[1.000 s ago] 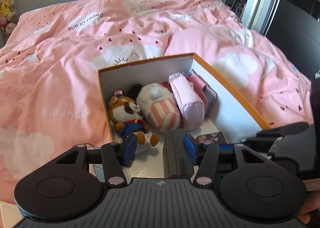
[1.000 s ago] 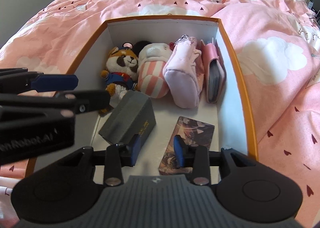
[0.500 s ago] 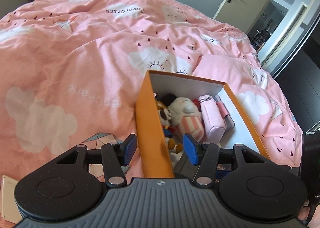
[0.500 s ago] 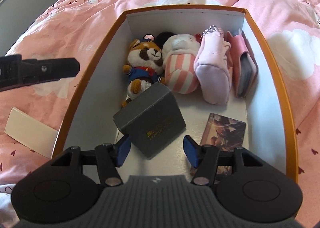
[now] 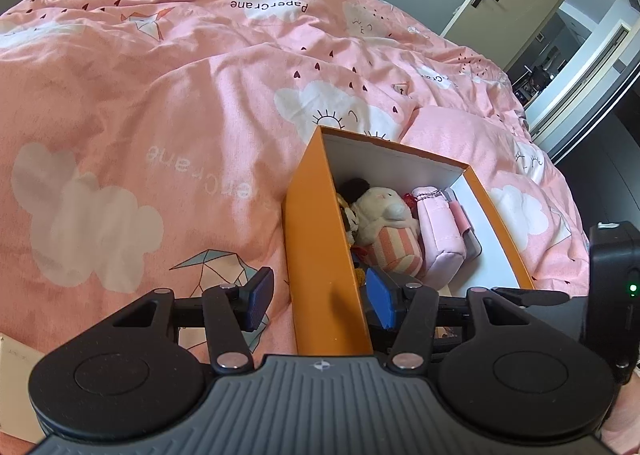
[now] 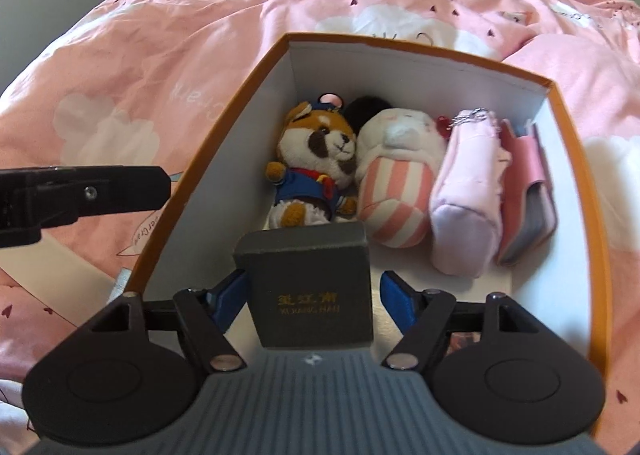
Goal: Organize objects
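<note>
Right gripper (image 6: 312, 295): we are spreading jaws off the grey box (image 6: 310, 287) | left gripper (image 5: 318, 297): we are straddling the orange box (image 5: 326, 255) wall, unclamped

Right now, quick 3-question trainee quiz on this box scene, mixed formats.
1. True or false: the left tool straddles the orange box wall.
2. Which item stands between the right tool's pads? A) dark grey box B) fox plush C) pink wallet
3. Fill in: the striped plush lies between the fox plush and the pink ____ .

Key:
1. True; one pad outside, one inside.
2. A, the dark grey box; the jaws are opening, the pads clear of it.
3. pouch.
</note>
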A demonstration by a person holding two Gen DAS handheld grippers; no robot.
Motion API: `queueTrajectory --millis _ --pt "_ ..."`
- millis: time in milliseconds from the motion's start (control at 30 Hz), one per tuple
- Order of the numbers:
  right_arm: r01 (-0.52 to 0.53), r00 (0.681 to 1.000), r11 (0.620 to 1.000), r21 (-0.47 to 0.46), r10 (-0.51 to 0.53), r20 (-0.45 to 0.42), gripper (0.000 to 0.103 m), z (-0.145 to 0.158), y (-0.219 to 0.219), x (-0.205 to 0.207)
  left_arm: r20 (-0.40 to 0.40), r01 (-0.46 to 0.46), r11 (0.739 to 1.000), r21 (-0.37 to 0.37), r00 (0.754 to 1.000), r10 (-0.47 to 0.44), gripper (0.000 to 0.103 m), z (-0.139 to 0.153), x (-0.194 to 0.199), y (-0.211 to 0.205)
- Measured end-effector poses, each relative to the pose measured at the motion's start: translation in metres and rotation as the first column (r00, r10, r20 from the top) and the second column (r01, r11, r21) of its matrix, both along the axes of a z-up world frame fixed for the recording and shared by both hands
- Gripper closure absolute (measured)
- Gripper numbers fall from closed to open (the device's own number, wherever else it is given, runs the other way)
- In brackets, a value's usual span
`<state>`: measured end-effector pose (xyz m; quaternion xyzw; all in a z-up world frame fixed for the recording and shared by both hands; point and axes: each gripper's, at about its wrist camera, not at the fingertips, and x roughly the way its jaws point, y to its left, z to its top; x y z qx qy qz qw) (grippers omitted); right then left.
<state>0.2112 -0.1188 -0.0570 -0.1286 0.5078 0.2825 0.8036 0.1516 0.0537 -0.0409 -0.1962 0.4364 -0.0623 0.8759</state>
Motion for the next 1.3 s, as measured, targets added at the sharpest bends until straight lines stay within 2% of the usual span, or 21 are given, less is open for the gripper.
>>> queueTrajectory --millis 133,200,267,367,433,467,500,533,567,633,700,733,867,933,1000,1033,1067,1100,1167,1300 --pt "0.027 0.997 0.999 0.043 -0.024 -0.073 0.029 -0.005 -0.001 0.010 -0.008 -0.002 1.000 -0.008 1.000 0.002 0.042 -0.002 0.002 0.001" --pt "0.052 0.988 0.998 0.047 -0.045 -0.146 0.043 -0.009 -0.003 0.012 -0.013 0.000 1.000 -0.009 1.000 0.000 0.042 -0.003 0.002 0.001" --pt "0.074 0.977 0.996 0.047 -0.063 -0.206 0.047 -0.013 -0.008 0.013 -0.017 -0.002 1.000 -0.011 1.000 0.002 0.042 -0.005 0.002 0.002" --pt "0.096 0.968 0.995 0.037 -0.085 -0.237 0.050 -0.017 -0.015 0.013 -0.022 -0.006 1.000 -0.018 1.000 0.006 0.042 -0.007 0.003 0.002" --pt "0.084 0.968 0.996 0.026 -0.075 -0.241 0.061 -0.018 -0.017 0.011 -0.024 -0.004 1.000 -0.012 1.000 0.003 0.042 -0.007 0.003 0.002" --pt "0.071 0.966 0.997 0.010 -0.066 -0.250 0.073 -0.018 -0.017 0.010 -0.023 -0.003 1.000 -0.010 1.000 0.003 0.042 -0.007 0.003 0.002" --pt "0.061 0.966 0.998 -0.009 -0.061 -0.252 0.081 -0.018 -0.017 0.008 -0.023 -0.003 1.000 -0.009 1.000 0.003 0.042 -0.007 0.003 0.001" --pt "0.051 0.967 0.998 -0.029 -0.057 -0.247 0.083 -0.018 -0.017 0.007 -0.024 -0.003 1.000 -0.011 1.000 0.003 0.042 -0.007 0.003 0.001" --pt "0.047 0.970 0.998 -0.048 -0.057 -0.236 0.082 -0.016 -0.018 0.007 -0.025 -0.004 1.000 -0.012 1.000 0.003 0.042 -0.007 0.003 0.001" --pt "0.045 0.977 0.999 -0.022 -0.048 -0.208 0.077 -0.008 -0.021 0.006 -0.025 -0.008 1.000 -0.014 1.000 0.007 0.042 -0.007 0.003 0.001" --pt "0.067 0.979 0.997 0.029 -0.060 -0.195 0.042 0.000 -0.024 0.009 -0.025 -0.010 1.000 -0.014 1.000 0.010 0.042 -0.007 0.003 0.001" --pt "0.093 0.979 0.993 0.068 -0.079 -0.189 0.036 0.004 -0.026 0.011 -0.026 -0.010 1.000 -0.014 1.000 0.010 0.042 -0.007 0.003 0.001" --pt "0.223 0.958 0.962 0.160 -0.186 -0.218 0.037 0.003 -0.028 0.026 -0.028 -0.013 1.000 -0.007 1.000 0.013 0.042 -0.006 0.004 0.000" --pt "0.284 0.938 0.942 0.177 -0.235 -0.254 0.042 -0.002 -0.025 0.035 -0.028 -0.016 1.000 -0.004 0.999 0.016 0.042 -0.006 0.004 0.000" --pt "0.313 0.924 0.931 0.188 -0.253 -0.288 0.052 -0.007 -0.020 0.042 -0.027 -0.016 1.000 -0.001 0.999 0.016 0.042 -0.005 0.004 0.001" --pt "0.307 0.921 0.935 0.175 -0.247 -0.301 0.056 -0.007 -0.019 0.045 -0.028 -0.017 1.000 -0.001 0.999 0.017 0.042 -0.005 0.004 0.001" --pt "0.292 0.921 0.945 0.144 -0.238 -0.307 0.067 -0.008 -0.019 0.045 -0.029 -0.017 1.000 -0.002 0.999 0.017 0.042 -0.005 0.004 0.001" --pt "0.277 0.923 0.954 0.117 -0.230 -0.309 0.073 -0.010 -0.017 0.044 -0.029 -0.017 1.000 -0.004 0.999 0.017 0.042 -0.005 0.004 0.001" --pt "0.272 0.917 0.959 0.080 -0.234 -0.322 0.072 -0.017 -0.018 0.043 -0.031 -0.018 1.000 -0.009 0.999 0.018 0.042 -0.006 0.004 0.000" --pt "0.320 0.898 0.941 0.108 -0.265 -0.353 0.069 -0.018 -0.032 0.045 -0.030 -0.009 1.000 -0.001 1.000 0.009 0.042 -0.006 0.006 -0.001"
